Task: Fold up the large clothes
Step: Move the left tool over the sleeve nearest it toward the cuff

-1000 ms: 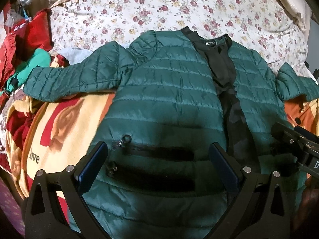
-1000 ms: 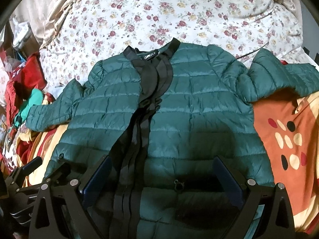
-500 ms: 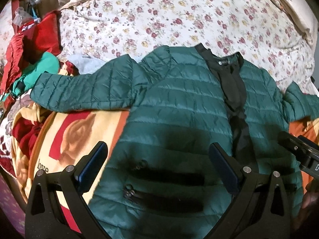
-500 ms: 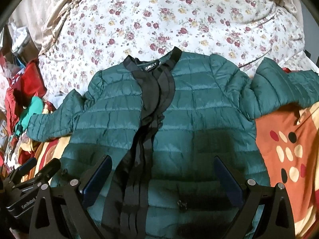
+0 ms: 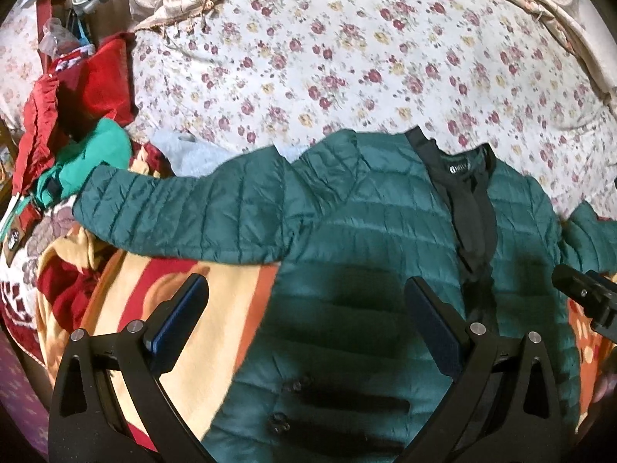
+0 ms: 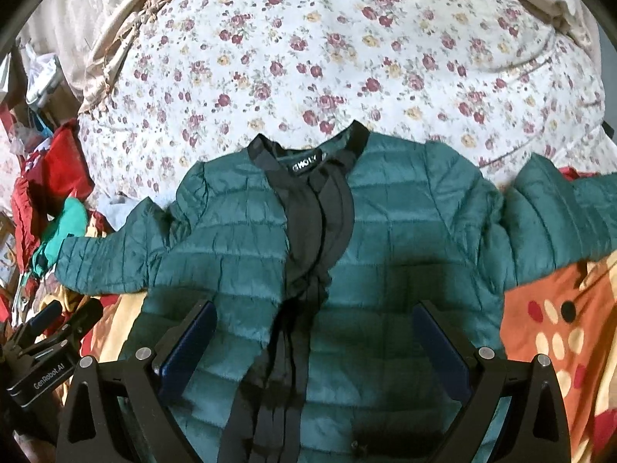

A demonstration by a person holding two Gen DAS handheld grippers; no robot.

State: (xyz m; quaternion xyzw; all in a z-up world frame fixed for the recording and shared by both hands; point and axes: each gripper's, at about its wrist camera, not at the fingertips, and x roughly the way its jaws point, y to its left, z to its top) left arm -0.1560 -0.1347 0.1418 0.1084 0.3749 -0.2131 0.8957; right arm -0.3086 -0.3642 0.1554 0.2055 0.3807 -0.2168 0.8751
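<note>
Your left claw [image 5: 306, 322] & right claw [image 6: 314, 341] both gape wide, empty, over the green quilted jacket [image 6: 347, 254], spread face-up on the bed [image 6: 347, 58], collar at 12 o'clock, sleeves at 9 & 3.

A quilted jacket [image 6: 405, 239] of dark green cloth with a slight sheen is seen, trimmed with a matt black placket [image 6: 308, 208]. It is spread over a floral sheet [image 6: 327, 58] of matt cotton-like cloth and an orange blanket [image 6: 559, 328] — soft, fleecy in look. The left gripper [image 5: 306, 320] and right gripper [image 6: 314, 341] are made of matt black plastic, fitted with smooth blue pads [image 6: 189, 343] and bright metal screws [image 6: 484, 352].
</note>
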